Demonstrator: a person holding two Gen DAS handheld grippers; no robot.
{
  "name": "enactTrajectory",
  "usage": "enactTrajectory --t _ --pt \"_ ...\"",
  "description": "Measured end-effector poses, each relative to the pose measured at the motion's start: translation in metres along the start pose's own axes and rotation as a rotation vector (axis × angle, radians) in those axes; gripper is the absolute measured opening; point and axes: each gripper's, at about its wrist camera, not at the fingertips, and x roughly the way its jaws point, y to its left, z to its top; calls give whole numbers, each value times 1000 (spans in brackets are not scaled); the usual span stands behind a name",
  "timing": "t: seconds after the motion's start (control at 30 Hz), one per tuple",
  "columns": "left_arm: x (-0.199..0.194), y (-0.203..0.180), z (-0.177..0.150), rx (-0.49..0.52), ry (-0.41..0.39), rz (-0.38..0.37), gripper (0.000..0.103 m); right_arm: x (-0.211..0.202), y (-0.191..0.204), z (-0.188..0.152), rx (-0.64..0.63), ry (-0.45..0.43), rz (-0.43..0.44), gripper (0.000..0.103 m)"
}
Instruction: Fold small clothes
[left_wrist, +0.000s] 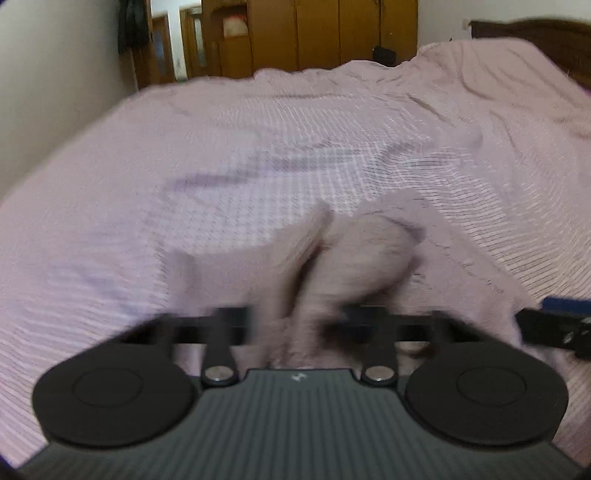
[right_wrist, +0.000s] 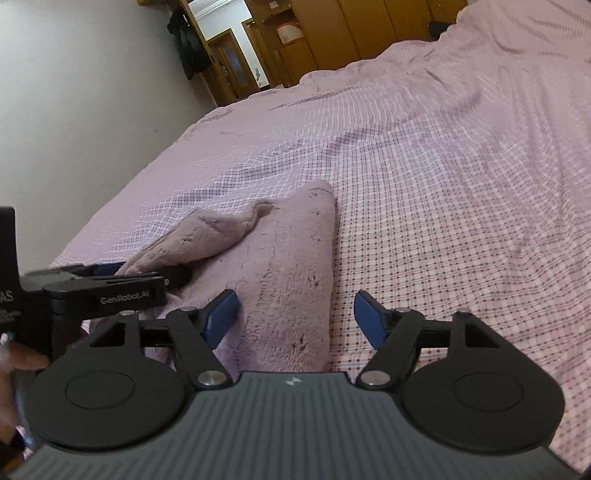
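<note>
Right tool (right_wrist: 293, 319) agape over fuzzy garment (right_wrist: 280, 273)

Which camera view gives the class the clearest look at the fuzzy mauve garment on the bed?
The right wrist view: the fuzzy mauve garment is sharp, lying on the checked bedspread with one edge lifted by the left hand-held gripper. The left wrist view shows only a motion-blurred bunch of it at that hand-held gripper's fingers.

Black hand-held gripper (right_wrist: 295, 317), blue pads (right_wrist: 221, 317), silver screws.
</note>
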Motion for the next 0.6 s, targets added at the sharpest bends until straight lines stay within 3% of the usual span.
enactTrajectory --t 0.17,0.3,0.4,0.47,0.6 --pt "-17 11 7 -32 -24 -43 20 12 0 -1 59 15 101 77" --pt "-36 41 19 -126 -63 -82 20 7 17 -1 31 5 151 77" --pt "-32 66 15 -165 -30 -44 22 3 36 -1 -32 11 207 77" --pt "-22 80 6 -195 8 -13 28 5 49 -3 -77 25 231 77" --pt "-15 96 -7 -247 36 31 38 13 68 -9 -178 27 192 77"
